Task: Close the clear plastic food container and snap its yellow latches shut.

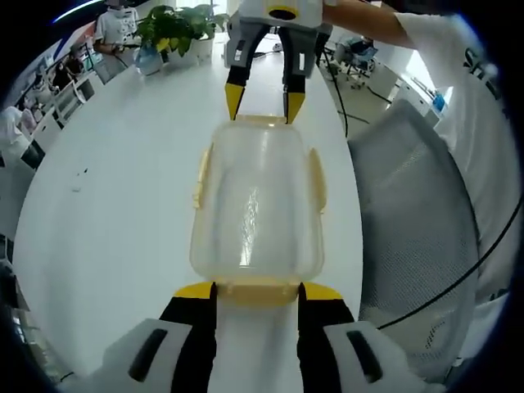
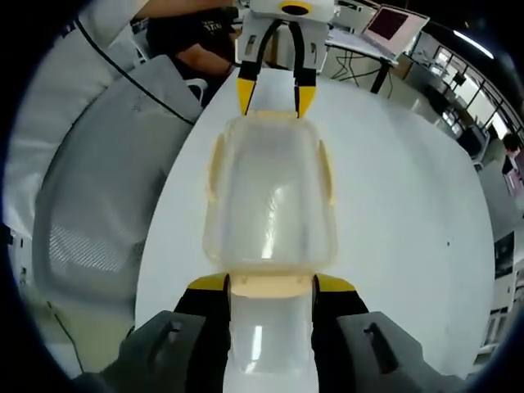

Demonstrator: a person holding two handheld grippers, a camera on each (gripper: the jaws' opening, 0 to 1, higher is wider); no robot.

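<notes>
Container: we see the clear box (image 1: 255,205) with its lid on, lying on the white table (image 1: 115,221) at the middle of the left gripper view; in the right gripper view it (image 2: 270,201) sits at the middle too.
Latches: yellow flaps (image 1: 201,173) lie along the long sides, at 9 and 3 o'clock of the box in the left gripper view; one end flap (image 1: 258,291) lies at 6 o'clock, another at 12 o'clock. We cannot tell which are snapped down.
Left gripper: its jaws (image 1: 258,291) rise from 6 o'clock of its own view, spread, with the yellow tips on either side of the near end flap. In the right gripper view it (image 2: 274,100) shows at 12 o'clock, tips at the far end of the box.
Right gripper: its jaws (image 2: 271,284) rise from 6 o'clock of its own view, spread about the near end flap (image 2: 270,284). In the left gripper view it (image 1: 264,102) hangs at 12 o'clock, tips touching the far end.
Grip: we cannot tell whether either pair pinches its flap or only stands beside it.
Chair: a grey mesh back (image 1: 417,221) stands at 3 o'clock in the left gripper view.
Plant: green leaves (image 1: 176,29) at 11 o'clock, far on the table.
Laptop: an open screen (image 2: 391,24) at 1 o'clock in the right gripper view.
Person: a white sleeve (image 1: 471,106) at 2 o'clock.
</notes>
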